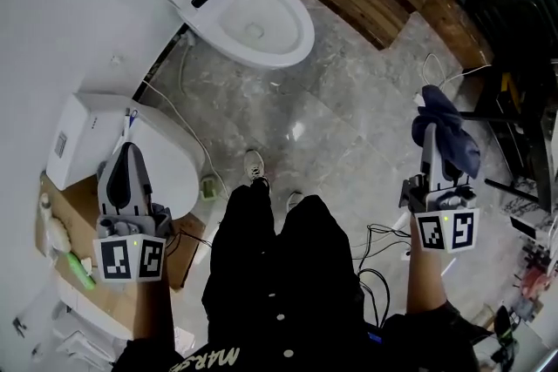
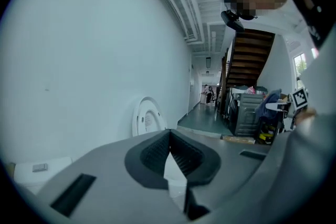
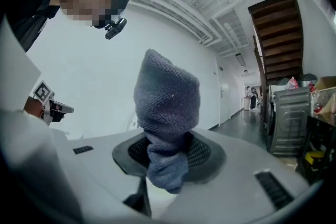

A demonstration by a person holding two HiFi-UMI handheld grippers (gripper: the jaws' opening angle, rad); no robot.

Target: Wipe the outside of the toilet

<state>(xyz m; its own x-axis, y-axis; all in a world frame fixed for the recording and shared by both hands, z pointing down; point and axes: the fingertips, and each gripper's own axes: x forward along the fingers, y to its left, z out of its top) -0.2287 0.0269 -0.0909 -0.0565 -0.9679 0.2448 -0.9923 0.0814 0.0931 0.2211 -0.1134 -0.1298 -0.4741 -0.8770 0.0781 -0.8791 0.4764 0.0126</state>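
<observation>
Right gripper view is showing the right gripper [image 3: 168, 153] with its ribbed dark pads [image 3: 205, 152] pinching a blue-grey cloth [image 3: 167, 94]. The nubbly woven fabric is narrowing to a tight waist between the jaws, swelling into a rounded hood above them, and hanging in a short tail below. The left gripper [image 2: 170, 157] is carrying nothing: its jaws are lying pressed together, the ridged black pads [image 2: 155, 152] meeting in a V with no gap. Past the left jaws' tips and a little to their left, the toilet [image 2: 147, 118] is showing its round white lid, standing upright against a smooth white wall. Seen from the head view, its glossy oval bowl is lying open well ahead of both sets of jaws, touching neither, on a grey veined stone floor [image 1: 349, 126]. Farther out, to the right of the left jaws, dark wooden stairs [image 2: 252, 55] are rising
</observation>
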